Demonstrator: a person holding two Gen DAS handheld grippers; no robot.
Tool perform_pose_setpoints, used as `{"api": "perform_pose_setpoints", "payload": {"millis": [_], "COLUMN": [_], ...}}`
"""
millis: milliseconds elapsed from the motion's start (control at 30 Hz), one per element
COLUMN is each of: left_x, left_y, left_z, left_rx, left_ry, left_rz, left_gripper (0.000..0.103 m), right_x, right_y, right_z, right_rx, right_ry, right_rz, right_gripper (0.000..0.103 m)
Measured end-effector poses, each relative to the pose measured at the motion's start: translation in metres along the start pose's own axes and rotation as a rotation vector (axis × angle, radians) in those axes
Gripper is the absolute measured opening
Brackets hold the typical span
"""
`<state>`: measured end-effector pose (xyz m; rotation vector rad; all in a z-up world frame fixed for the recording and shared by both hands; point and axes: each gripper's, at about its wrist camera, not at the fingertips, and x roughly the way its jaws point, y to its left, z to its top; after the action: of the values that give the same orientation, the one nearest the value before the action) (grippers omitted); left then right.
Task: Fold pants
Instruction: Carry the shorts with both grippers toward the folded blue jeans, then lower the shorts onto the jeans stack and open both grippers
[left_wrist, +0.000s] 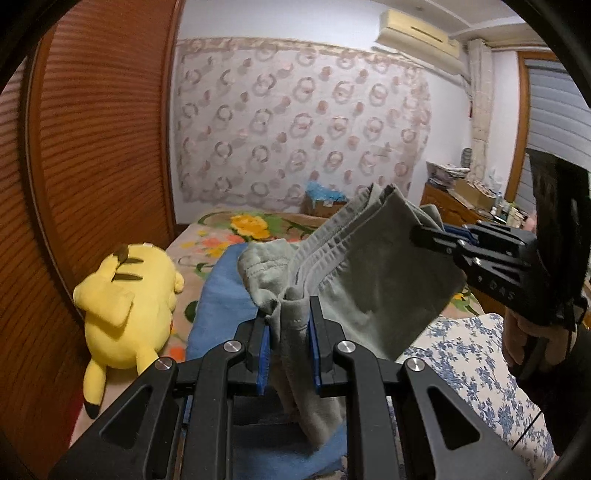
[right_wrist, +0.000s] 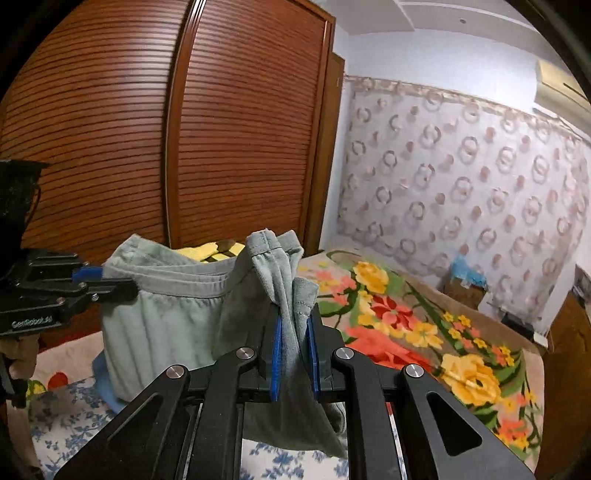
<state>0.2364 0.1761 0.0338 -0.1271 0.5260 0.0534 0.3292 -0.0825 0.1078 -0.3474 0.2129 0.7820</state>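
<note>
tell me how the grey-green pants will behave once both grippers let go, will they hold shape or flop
Probably flop: the pants sag and crease between the left gripper and right gripper, so they look soft and limp. They seem light, since two small pinches hold them off the bed. The bunched waistband will likely spring back uneven.

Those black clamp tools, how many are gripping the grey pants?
2. The left gripper pinches one bunched end of the pants; the right gripper pinches the other end, holding them above the bed.
</note>
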Motion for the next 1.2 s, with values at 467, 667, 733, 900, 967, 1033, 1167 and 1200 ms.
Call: {"api": "perform_pose_setpoints", "payload": {"millis": [467, 667, 733, 900, 967, 1033, 1167, 1200], "left_x": [0.006, 0.012, 0.012, 0.015, 0.015, 0.013, 0.000, -0.002], "left_y": [0.031, 0.037, 0.039, 0.039, 0.039, 0.039, 0.036, 0.036], "left_z": [-0.028, -0.038, -0.040, -0.046, -0.047, -0.045, -0.036, -0.034], "left_rx": [-0.150, -0.170, -0.178, -0.181, -0.175, -0.167, -0.147, -0.143], "left_ry": [0.022, 0.069, 0.077, 0.100, 0.104, 0.092, 0.045, 0.037], "left_rz": [0.058, 0.073, 0.075, 0.093, 0.092, 0.090, 0.102, 0.101], "left_gripper": [0.019, 0.019, 0.019, 0.029, 0.037, 0.048, 0.056, 0.059], "right_x": [0.099, 0.130, 0.139, 0.157, 0.159, 0.158, 0.140, 0.136], "right_y": [-0.001, 0.001, 0.002, 0.001, -0.003, -0.005, -0.019, -0.022], "right_z": [0.032, 0.039, 0.039, 0.038, 0.039, 0.042, 0.049, 0.050], "right_rx": [-0.084, -0.099, -0.100, -0.095, -0.079, -0.062, -0.016, -0.008], "right_ry": [0.099, 0.120, 0.126, 0.148, 0.153, 0.148, 0.099, 0.091], "right_rz": [0.098, 0.143, 0.157, 0.175, 0.177, 0.184, 0.179, 0.176], "right_gripper": [0.012, 0.012, 0.012, 0.012, 0.018, 0.024, 0.036, 0.036]}}
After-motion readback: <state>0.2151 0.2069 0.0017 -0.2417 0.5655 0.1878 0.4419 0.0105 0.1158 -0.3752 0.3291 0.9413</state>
